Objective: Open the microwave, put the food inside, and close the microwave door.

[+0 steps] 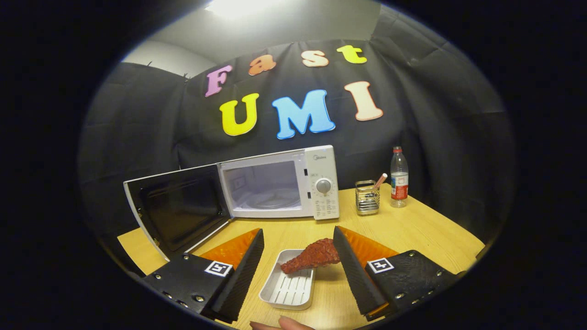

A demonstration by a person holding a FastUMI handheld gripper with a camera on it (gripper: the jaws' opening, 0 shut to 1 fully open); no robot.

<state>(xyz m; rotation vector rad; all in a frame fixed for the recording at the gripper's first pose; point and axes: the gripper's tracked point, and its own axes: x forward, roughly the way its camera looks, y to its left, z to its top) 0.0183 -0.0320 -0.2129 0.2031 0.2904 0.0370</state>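
Microwave (279,185) stands at the back of the wooden table (412,229), its door (176,208) swung wide to the left so the pale inside and the round glass plate on its floor are in plain sight. In the gripper view the gripper (298,254) is held low over the near part of the table, pointing toward the oven, with its two fingers spread well apart and pressing on nothing. Between them sits a white ribbed tray (288,288) on the tabletop, and a reddish-brown piece of food (314,255), shaped like a drumstick, lies tilted across the tray's far rim; its thick end reaches right up to the inner face of the right finger (353,270), though whether they touch I cannot tell. The left finger (240,270) stands clear of both tray and food. A fingertip (286,323) of a person shows at the near side, just behind the tray. Right of the oven stand a small metal holder (367,198) with a straw-like stick in it and, beside that, a plastic bottle (399,178). The stretch of table between the tray and the oven's opening lies bare.
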